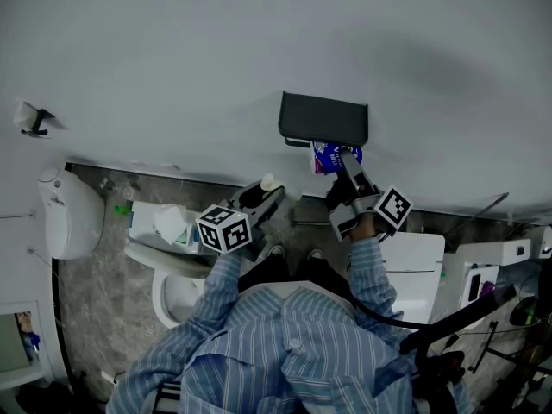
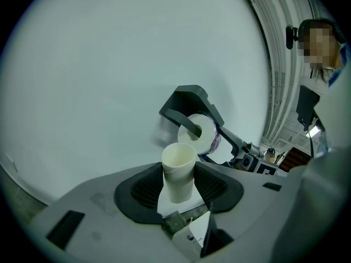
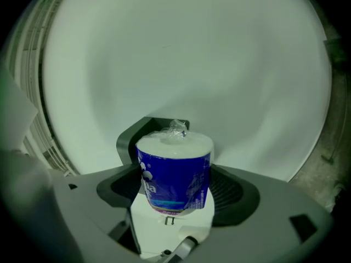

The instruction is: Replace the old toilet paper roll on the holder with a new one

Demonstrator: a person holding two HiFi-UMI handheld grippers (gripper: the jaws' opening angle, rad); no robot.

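The dark toilet paper holder hangs on the pale wall. My right gripper is shut on a new roll in blue wrapper, held just under the holder's cover. In the right gripper view the wrapped roll stands between the jaws with the holder close behind it. My left gripper is shut on the empty cardboard tube, left of the holder and lower. In the left gripper view the tube stands upright between the jaws, and the holder's arm crosses the new roll's end.
A toilet with a white box on its tank stands below left. A white wall unit is further left, and a small hook above it. A white cabinet and dark stands crowd the right.
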